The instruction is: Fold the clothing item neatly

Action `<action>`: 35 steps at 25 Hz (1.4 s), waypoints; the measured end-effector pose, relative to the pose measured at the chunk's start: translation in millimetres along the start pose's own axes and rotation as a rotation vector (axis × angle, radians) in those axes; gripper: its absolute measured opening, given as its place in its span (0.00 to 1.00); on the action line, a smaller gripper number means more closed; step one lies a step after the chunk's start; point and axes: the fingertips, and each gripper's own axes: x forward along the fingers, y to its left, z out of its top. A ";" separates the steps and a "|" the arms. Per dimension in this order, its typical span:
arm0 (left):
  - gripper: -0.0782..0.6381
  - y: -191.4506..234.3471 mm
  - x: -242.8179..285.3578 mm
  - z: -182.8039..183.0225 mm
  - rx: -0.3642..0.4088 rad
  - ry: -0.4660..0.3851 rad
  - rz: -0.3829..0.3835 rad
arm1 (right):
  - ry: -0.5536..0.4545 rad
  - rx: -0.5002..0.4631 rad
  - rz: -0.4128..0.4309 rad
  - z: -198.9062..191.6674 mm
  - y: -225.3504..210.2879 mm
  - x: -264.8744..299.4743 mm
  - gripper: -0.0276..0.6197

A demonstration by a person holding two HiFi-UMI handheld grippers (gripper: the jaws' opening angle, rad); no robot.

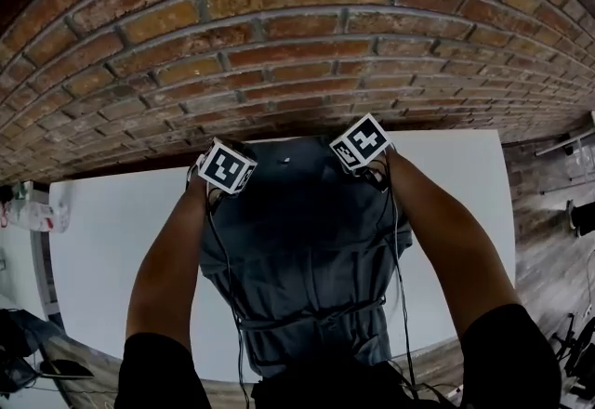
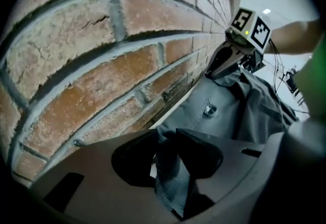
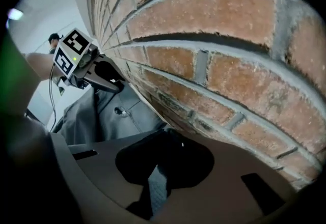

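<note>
Dark grey garment (image 1: 307, 258) lies spread lengthwise on white table (image 1: 112, 249). Its far edge is close to the brick wall (image 1: 279, 45) and its near end reaches the table's front edge by the person. Small metal snap (image 2: 209, 110) sits mid-way along the far edge. A horizontal seam crosses the cloth nearer the person.

Left gripper (image 2: 170, 154) is at the far left corner of the garment, pointing steeply down toward the wall. A fold of grey cloth stands between its jaws and fills the gap, so the jaws are clamped on it.

Right gripper (image 3: 157, 179) is at the far right corner, angled the same way. Its gap is narrow, with a strip of the same cloth pinched in it.

Both marker cubes are level with each other and well apart, roughly the garment's width. Both forearms reach out over the cloth's side edges.

Cloth between the two grippers lies flat on the table, slightly rumpled near the right one.
</note>
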 end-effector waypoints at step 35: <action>0.18 -0.9 -8.8 -17.2 -0.057 0.000 -0.086 | -0.346 -0.353 0.049 25.0 85.1 -124.7 0.07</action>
